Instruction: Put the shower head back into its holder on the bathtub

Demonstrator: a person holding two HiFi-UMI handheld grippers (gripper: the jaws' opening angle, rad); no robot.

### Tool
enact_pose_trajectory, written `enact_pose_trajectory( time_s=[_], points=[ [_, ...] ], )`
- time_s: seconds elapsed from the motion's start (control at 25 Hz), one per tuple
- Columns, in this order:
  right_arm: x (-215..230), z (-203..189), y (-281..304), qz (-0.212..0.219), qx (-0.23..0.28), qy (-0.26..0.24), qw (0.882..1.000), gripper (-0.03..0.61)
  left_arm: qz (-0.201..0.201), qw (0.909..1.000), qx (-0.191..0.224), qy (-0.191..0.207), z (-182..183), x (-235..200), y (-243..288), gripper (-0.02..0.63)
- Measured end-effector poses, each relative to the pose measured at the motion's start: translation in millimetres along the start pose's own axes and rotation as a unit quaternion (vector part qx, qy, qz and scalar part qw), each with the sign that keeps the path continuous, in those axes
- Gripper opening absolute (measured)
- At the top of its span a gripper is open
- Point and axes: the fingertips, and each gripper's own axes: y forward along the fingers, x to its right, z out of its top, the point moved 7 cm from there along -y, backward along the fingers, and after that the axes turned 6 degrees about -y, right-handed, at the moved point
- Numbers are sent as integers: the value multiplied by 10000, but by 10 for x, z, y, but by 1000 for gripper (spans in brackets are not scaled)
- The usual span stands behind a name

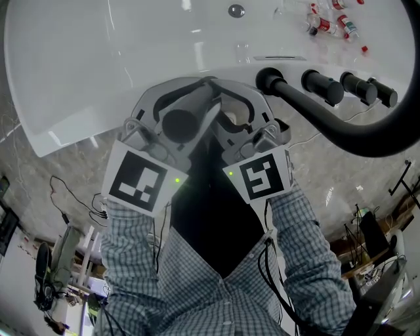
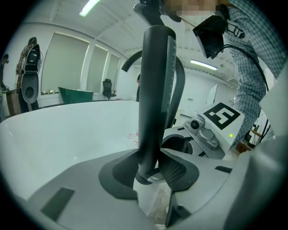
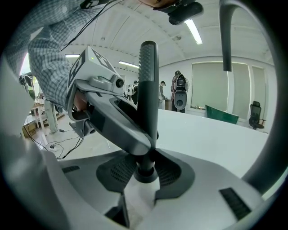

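The dark shower head (image 1: 180,125) is held over the rim of the white bathtub (image 1: 98,59), and I look down on its end. My left gripper (image 1: 172,110) and right gripper (image 1: 239,113) meet around it, both shut on it. Upright between the left jaws stands the shower head (image 2: 155,90), gripped near its lower end by the left gripper (image 2: 150,173). The right gripper (image 3: 144,173) clamps the same shower head (image 3: 147,90) at its foot. Its black hose (image 1: 341,128) curves right from a black fitting (image 1: 269,79) on the tub rim.
Black tap knobs (image 1: 321,86) stand in a row along the rim right of the fitting. Small bottles (image 1: 328,21) lie in the tub at the far right, near the drain (image 1: 236,10). Cables (image 1: 72,203) run over the marble floor.
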Motion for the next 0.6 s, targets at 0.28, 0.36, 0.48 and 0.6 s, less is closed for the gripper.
enact_pose_trajectory(
  time_s=[0.28,0.36,0.48,0.6],
  points=[
    [-35,8,15,-32,-88,-158,9998,120,88,9998,-141,113,-16,14,-19,141],
    [-39,-3,15,-44,-124,-177,9998,120,95,9996,-208,187,-17,23,-6,141],
    [-54,-15,25,-68,-207,-248,9995,121,98,9989,-300,340,-21,32,9,141],
    [-66,-7,27,-83,-261,-270,9993,121,94,9985,-337,409,-17,38,2,141]
  ],
)
